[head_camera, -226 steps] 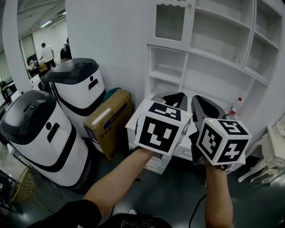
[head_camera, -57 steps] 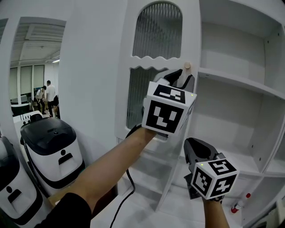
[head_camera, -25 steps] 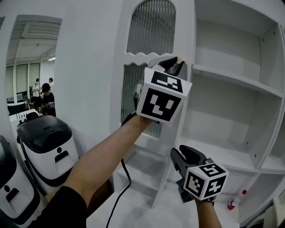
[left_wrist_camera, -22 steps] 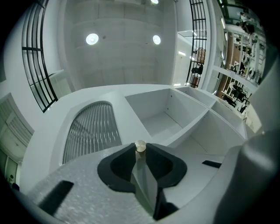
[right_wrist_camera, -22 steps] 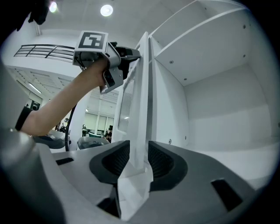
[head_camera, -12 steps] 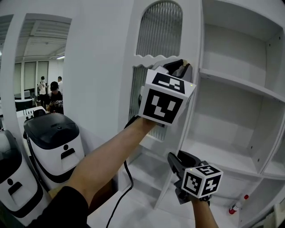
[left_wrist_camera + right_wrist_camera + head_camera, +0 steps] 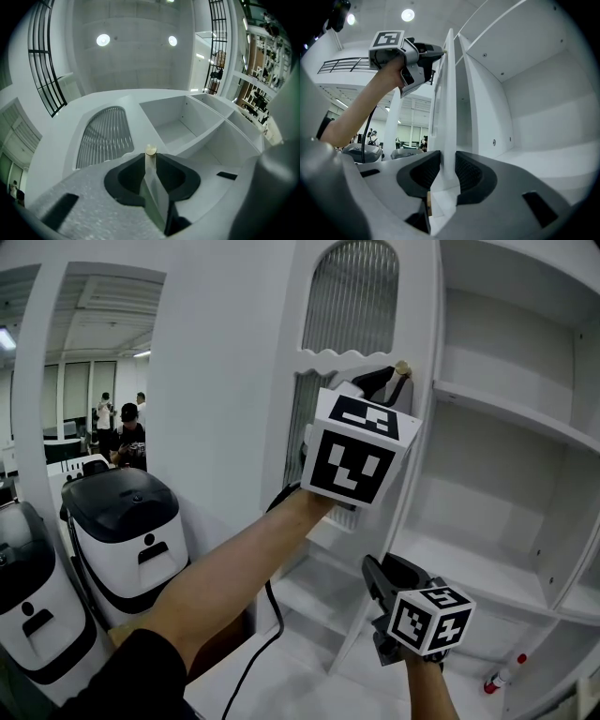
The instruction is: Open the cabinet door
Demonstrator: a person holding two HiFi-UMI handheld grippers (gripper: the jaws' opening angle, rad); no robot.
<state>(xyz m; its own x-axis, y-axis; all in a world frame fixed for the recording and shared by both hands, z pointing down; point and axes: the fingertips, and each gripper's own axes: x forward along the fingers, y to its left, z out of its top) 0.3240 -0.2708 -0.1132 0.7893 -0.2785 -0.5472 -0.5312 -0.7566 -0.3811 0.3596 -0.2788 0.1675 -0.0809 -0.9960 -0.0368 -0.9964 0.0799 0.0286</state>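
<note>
- Step in hand, I'd say: mid-pull. The door [image 7: 412,315] stands ajar in the upper middle of the head view, its free edge off the shelves [image 7: 506,409] on the right, so it's started but not wide open.
- Left gripper [image 7: 386,382] is clamped on the door's free edge, with the knob [image 7: 403,367] right at its tips. That's the grip doing the work.
- Right gripper [image 7: 382,570] sits lower down, bottom middle of the frame. Its jaws have just been closing with the door's lower edge between them. The pads are right up against both faces, but they don't look squeezed tight to me, so I'm calling it not clamped yet.
- Next move, my guess: finish the lower grip, or just use it as a guide, then swing the free edge out further. Both grippers need to follow the same arc round the hinge side on the left, otherwise the door gets twisted.
- Other stuff: two big white-and-black machines [image 7: 131,531] at lower left and a cable [image 7: 267,634] hanging under the left arm. There's also a red-capped bottle [image 7: 502,681] at bottom right and people [image 7: 117,427] far off at left.
- In the way: the cable and the forearm sit in front of the door. The machines could crowd a really wide swing.
</note>
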